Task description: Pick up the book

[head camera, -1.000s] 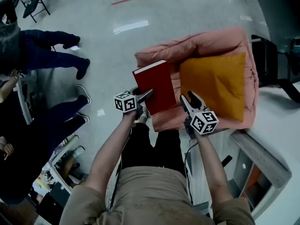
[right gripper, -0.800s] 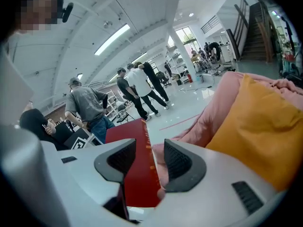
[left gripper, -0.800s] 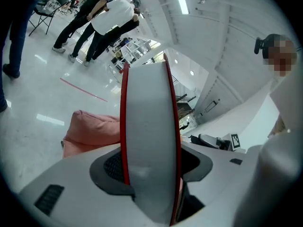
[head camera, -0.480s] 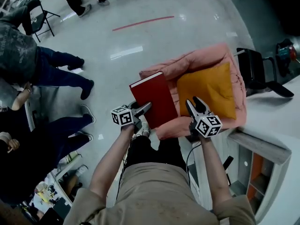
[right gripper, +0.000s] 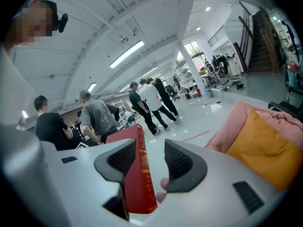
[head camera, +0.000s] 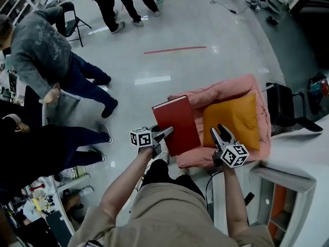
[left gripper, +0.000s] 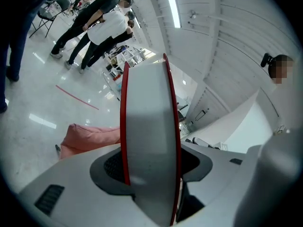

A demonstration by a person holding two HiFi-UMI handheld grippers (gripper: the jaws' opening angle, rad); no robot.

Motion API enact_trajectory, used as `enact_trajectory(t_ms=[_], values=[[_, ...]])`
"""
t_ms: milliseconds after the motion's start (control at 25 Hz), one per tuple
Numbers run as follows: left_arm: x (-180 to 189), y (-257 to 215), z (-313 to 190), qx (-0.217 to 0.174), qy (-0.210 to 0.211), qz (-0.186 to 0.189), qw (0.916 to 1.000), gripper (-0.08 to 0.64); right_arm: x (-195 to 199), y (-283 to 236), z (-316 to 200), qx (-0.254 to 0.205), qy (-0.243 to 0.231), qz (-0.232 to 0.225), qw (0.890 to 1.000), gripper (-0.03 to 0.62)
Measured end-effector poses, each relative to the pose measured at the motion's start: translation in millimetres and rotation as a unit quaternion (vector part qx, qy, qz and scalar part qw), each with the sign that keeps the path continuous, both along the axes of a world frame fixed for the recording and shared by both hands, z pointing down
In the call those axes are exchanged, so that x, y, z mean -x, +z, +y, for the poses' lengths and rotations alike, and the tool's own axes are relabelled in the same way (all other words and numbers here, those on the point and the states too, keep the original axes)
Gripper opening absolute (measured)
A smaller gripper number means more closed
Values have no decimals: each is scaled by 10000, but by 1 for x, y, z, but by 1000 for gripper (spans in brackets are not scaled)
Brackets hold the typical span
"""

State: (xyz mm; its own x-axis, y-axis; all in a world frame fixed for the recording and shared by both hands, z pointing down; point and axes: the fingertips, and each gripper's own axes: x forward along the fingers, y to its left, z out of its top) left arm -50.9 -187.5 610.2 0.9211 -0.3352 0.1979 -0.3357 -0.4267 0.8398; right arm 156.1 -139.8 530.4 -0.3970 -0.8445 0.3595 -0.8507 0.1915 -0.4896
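Observation:
A red hardback book hangs in the air in front of the person, tilted, above the near edge of the pink armchair. My left gripper is shut on its lower left corner. In the left gripper view the white page edge of the book fills the gap between the jaws of that gripper. My right gripper stands open just right of the book. In the right gripper view the book's spine lies by the left jaw of that gripper, with a gap to the right jaw. Whether it touches is unclear.
An orange cushion lies on the armchair. Several people stand on the shiny floor at the left and back. A black chair and a white counter are at the right. A red line marks the floor.
Both grippers and the book have risen away from the armchair, which now looks smaller and farther below. The left gripper's hold on the book is unchanged.

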Motion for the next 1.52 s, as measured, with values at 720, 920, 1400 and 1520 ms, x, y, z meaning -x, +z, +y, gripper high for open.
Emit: enact_trajectory(t_ms=[720,920,1400,1520], values=[[45,-127,92,-555,-1194,262,9910,267,21,-97,40,-781,-1089,-250,9907,195],[54,-142,123,-887,-1457,-12,9853,267,23,-114,66,-930,-1317,-291,9865,195],[84,-163,201,-898,-1923,78,9772,267,35,-121,117,-923,-1720,-310,9803,195],[103,-166,208,-952,-2081,110,9734,267,42,-120,123,-923,-1768,-293,9795,195]])
